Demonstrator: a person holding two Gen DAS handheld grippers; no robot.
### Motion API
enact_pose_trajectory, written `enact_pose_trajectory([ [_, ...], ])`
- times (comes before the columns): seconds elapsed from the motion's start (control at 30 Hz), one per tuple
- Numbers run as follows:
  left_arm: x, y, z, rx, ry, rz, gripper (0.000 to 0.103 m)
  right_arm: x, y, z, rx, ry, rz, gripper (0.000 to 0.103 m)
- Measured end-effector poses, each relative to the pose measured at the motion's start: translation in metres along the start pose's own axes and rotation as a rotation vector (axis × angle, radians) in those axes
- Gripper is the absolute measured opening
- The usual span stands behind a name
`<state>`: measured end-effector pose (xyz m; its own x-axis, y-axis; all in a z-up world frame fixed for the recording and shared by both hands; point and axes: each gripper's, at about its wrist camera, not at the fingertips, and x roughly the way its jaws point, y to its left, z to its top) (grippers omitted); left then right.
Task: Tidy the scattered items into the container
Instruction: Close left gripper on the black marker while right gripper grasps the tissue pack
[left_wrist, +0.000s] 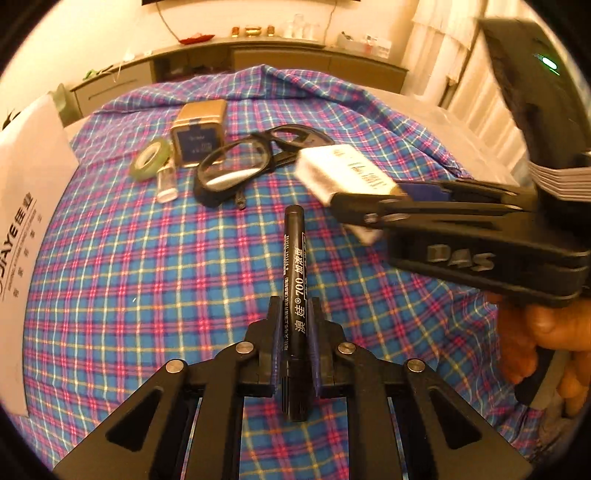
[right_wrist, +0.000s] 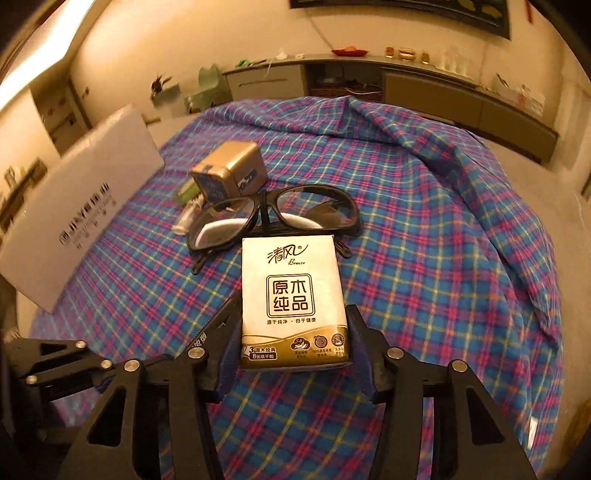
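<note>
Above a bed spread with a blue plaid cloth (left_wrist: 147, 258), the left gripper (left_wrist: 294, 325) holds its two fingers clamped on a black marker (left_wrist: 294, 295), which points straight ahead along them. Only the left wrist view shows the right gripper (left_wrist: 354, 210) from the side, reaching in from the right with a white tissue packet (left_wrist: 343, 175) pinched in its tip, and the person's hand (left_wrist: 535, 332) on its handle. The right wrist view alone shows the packet's printed face, the tissue packet (right_wrist: 293, 306) squeezed between the right gripper (right_wrist: 295, 332) fingers, held clear of the cloth. Still lying on the cloth are black-framed glasses (left_wrist: 236, 170), a gold tin (left_wrist: 199, 136), a green tape roll (left_wrist: 151, 157) and what may be a small clear vial (left_wrist: 166, 182), blurred in both views. A white box (right_wrist: 85, 206) stands at the cloth's left edge, well apart from the cluster; its opening is out of sight. Bare plaid lies between the grippers and the box, and the cloth rises in folds at the far right.
</note>
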<state>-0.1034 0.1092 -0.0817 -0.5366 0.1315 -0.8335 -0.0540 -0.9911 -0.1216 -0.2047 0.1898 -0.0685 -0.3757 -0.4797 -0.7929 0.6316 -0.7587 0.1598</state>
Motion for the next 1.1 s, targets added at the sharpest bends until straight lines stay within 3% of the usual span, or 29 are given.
enact_pose_trajectory([
  [0.57, -0.059, 0.021, -0.014, -0.014, -0.065, 0.006, 0.013, -0.048, 0.045, -0.044, 0.11, -0.035, 0.095, 0.053],
  [1.1, -0.103, 0.062, -0.035, -0.067, -0.111, -0.039, 0.013, -0.066, 0.105, -0.053, 0.066, -0.027, 0.101, 0.053],
])
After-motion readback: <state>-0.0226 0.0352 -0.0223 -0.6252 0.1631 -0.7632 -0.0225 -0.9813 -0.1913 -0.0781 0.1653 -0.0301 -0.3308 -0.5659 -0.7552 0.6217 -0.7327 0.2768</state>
